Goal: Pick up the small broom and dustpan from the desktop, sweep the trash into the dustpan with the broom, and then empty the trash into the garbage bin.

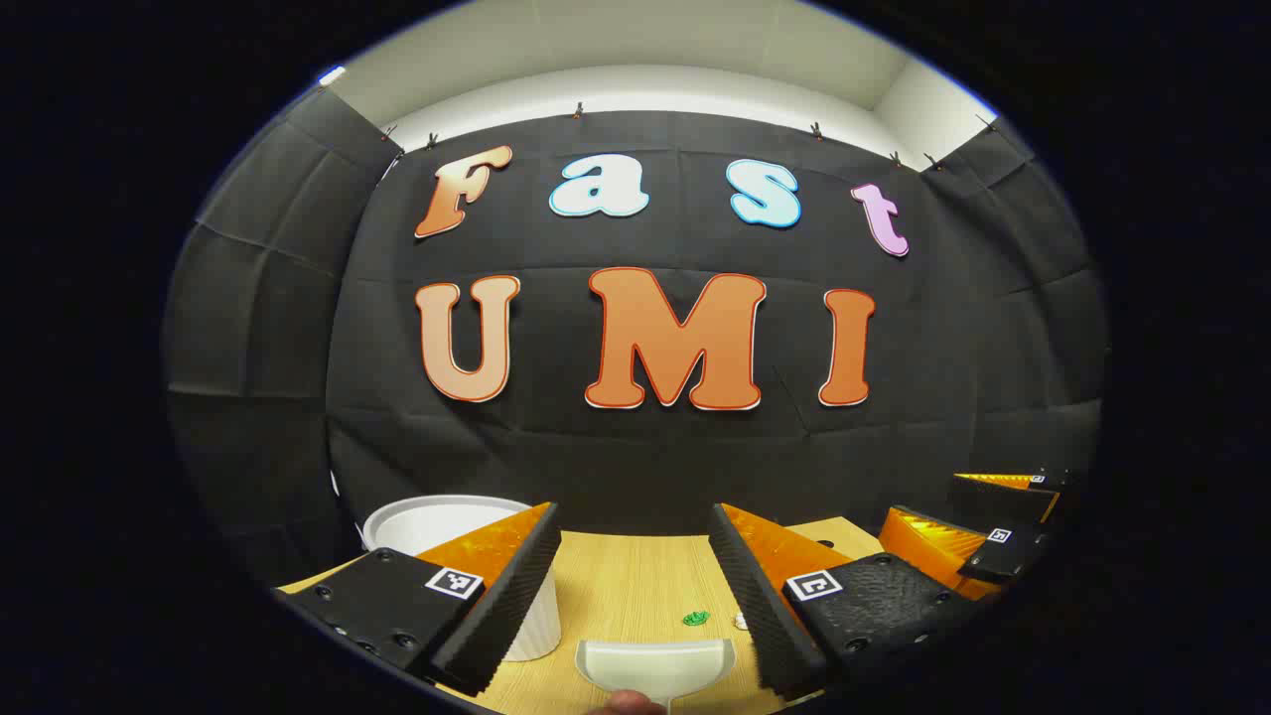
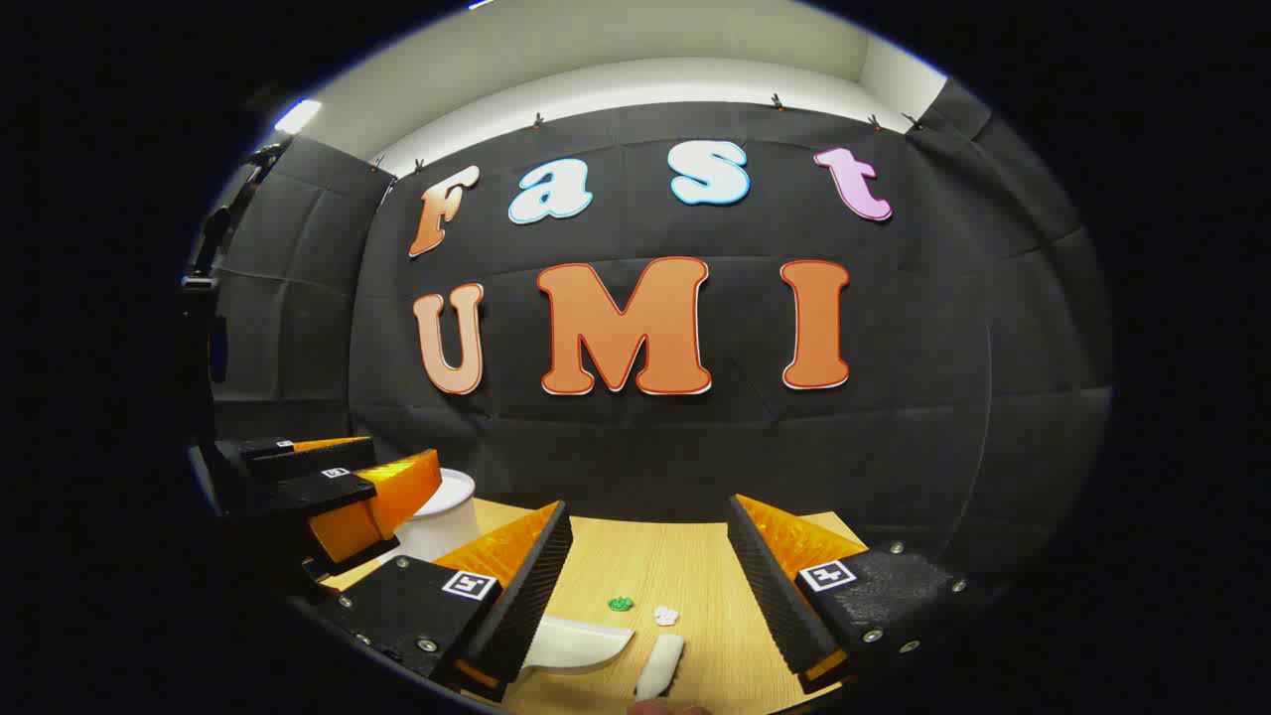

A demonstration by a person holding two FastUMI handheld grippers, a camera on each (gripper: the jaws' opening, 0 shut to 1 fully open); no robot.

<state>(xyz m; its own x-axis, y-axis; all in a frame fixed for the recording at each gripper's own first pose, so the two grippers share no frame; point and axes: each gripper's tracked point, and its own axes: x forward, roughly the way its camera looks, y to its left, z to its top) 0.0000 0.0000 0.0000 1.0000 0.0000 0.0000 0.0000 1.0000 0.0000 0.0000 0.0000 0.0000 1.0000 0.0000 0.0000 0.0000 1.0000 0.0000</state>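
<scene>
A white dustpan (image 1: pixel 655 665) lies on the wooden desktop (image 1: pixel 616 586), just below and ahead of my left gripper (image 1: pixel 634 516), which is open and holds nothing. Green trash (image 1: pixel 695 618) and a white scrap (image 1: pixel 740 621) lie just beyond the pan. In the right gripper view, the dustpan (image 2: pixel 581 645) lies partly behind my lower left finger. A white elongated piece, apparently the small broom (image 2: pixel 660 665), rests beside it. The green trash (image 2: pixel 621 603) and white scrap (image 2: pixel 665 616) lie farther out. My right gripper (image 2: pixel 650 506) hovers open and empty above them.
The white garbage bin (image 1: pixel 437 518) stands at the desk's left, close behind my left finger; it is the bin (image 2: pixel 447 497) in the right gripper view, behind the other gripper (image 2: pixel 338 487). The black cloth wall rises right behind the desk's far edge.
</scene>
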